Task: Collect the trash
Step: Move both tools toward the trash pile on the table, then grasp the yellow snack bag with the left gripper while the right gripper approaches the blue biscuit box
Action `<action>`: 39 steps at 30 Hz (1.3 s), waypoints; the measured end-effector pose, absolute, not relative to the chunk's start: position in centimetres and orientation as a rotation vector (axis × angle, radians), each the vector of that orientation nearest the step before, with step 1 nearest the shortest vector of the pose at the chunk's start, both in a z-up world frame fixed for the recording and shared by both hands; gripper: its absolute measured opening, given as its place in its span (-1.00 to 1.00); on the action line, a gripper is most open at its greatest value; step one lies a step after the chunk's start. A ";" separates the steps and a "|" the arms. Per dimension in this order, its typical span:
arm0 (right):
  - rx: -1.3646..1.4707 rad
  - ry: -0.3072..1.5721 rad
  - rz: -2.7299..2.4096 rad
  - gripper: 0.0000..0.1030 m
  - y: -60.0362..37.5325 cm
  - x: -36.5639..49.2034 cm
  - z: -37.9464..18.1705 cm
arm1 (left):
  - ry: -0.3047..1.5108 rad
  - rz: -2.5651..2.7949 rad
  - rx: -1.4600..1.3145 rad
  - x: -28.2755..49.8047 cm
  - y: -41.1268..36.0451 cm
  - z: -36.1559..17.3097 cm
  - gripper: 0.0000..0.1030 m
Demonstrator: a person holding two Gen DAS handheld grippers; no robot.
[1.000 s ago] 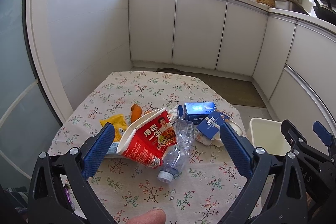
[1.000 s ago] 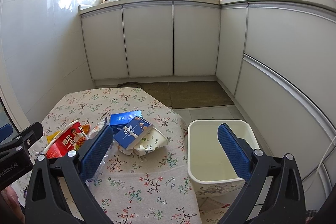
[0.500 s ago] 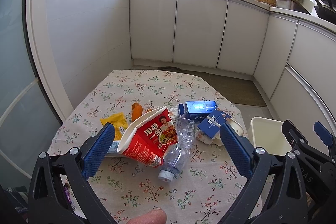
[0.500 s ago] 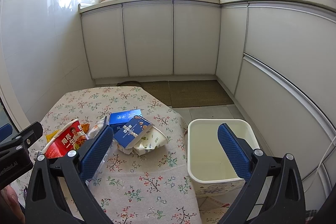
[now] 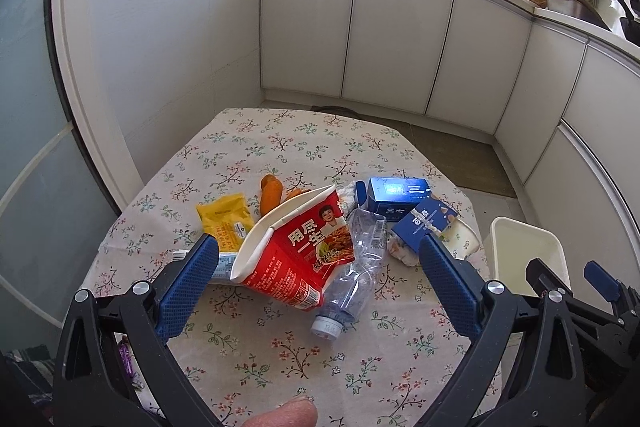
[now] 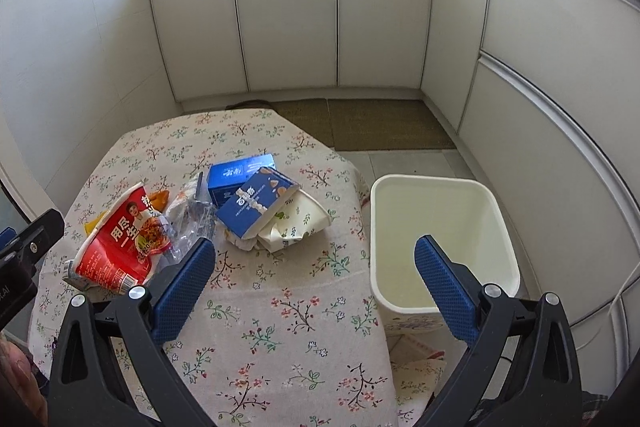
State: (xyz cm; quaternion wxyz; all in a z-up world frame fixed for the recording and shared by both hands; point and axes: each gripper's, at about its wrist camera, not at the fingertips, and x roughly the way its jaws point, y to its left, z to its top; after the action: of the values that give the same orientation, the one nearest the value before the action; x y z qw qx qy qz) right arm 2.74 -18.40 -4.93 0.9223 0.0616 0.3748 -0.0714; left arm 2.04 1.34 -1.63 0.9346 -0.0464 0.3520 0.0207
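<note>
White carton (image 5: pixel 224 265) at 9 o'clock of red noodle cup (image 5: pixel 294 255) mostly hidden. Left gripper (image 5: pixel 316 273), right gripper (image 6: pixel 314 273) both spread wide, empty, touching nothing.

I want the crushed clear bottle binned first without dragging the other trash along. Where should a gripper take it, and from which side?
Probably at the neck just behind the cap of the plastic bottle. It lies flat with its capped end free, pointing toward the camera, while its far end sits among the red noodle carton and other trash. Come from the near table edge with the left gripper, jaws straddling the neck.
</note>
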 end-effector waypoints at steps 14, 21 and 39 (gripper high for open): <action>0.425 0.788 0.053 0.88 -21.5 7.0 -0.3 | 0.705 -0.066 -0.339 12.2 12.6 4.5 0.87; 0.549 0.909 0.100 0.88 -22.4 10.3 -5.6 | 1.241 -0.184 -0.281 17.5 12.3 -5.9 0.86; 0.655 1.127 0.176 0.88 -20.0 14.8 -11.8 | 1.402 0.066 -0.461 23.2 18.9 -17.1 -0.60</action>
State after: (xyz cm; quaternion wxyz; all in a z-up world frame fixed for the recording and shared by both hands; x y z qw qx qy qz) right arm 14.76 -20.00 -11.78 0.7913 0.3045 0.5239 0.0819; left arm 23.22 18.88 -17.09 0.7393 -0.2103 0.6389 0.0302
